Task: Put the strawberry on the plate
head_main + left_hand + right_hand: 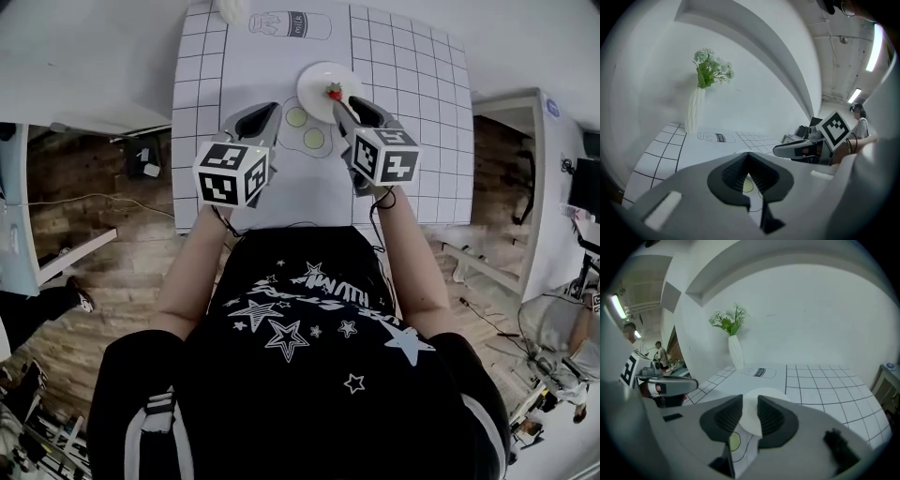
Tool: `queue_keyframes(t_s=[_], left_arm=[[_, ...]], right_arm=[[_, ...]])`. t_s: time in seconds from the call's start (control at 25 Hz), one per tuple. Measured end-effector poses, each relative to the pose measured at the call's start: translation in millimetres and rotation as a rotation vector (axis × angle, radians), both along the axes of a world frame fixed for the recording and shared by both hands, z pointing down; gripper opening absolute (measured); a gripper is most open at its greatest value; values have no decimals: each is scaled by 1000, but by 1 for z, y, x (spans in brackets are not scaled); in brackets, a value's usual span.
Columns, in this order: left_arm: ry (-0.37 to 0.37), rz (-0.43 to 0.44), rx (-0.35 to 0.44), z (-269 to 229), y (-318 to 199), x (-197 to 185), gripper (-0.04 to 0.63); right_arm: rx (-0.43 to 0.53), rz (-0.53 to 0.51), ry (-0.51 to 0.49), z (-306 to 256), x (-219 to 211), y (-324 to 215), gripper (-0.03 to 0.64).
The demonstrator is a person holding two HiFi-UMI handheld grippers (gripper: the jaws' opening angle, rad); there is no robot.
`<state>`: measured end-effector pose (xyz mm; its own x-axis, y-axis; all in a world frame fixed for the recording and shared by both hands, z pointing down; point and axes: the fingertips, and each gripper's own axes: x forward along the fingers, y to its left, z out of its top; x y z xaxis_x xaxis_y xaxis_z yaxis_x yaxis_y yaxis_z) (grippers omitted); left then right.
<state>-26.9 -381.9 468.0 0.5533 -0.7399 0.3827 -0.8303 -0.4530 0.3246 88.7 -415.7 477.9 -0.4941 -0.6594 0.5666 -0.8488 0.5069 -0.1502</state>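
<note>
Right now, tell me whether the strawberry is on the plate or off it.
On the plate. The head view shows the red strawberry resting on the white plate, near its middle, with nothing gripping it.

**A:** What is the table sheet (253, 75) made of?

**B:** It looks like matt paper or vinyl, white with a printed black grid. The plate (317, 82) on it is smooth and white, but I can't judge its gloss.

**A:** And the tools?

**B:** Both the left gripper (748, 154) and the right gripper (750, 401) are matt grey plastic. The pads (771, 416) are black, ribbed and rubbery-looking. The marker cubes (232, 174) have flat printed faces.

**A:** Anything else?

**B:** There's a wood-plank floor (103, 272) with visible grain, and a ribbed white vase (736, 352) at the far side. The shirt (309, 375) is black cloth with white printed stars.
</note>
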Motion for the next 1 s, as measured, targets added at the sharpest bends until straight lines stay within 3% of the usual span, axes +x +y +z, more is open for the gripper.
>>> queue_keyframes(t_s=[0.04,0.24,0.56,1.0], left_arm=[[1,13,1,-1,2,3,9],[12,66,30,-14,6,22,9],[6,71,74,-33,30,42,9],[-32,37,75,-44,121,54,9]], right_arm=[[11,13,3,-5,3,4,84],[42,61,-19,-26,21,19,40],[64,60,-55,-42,36,51,15],[60,-12,-126,-50,44,146,14]])
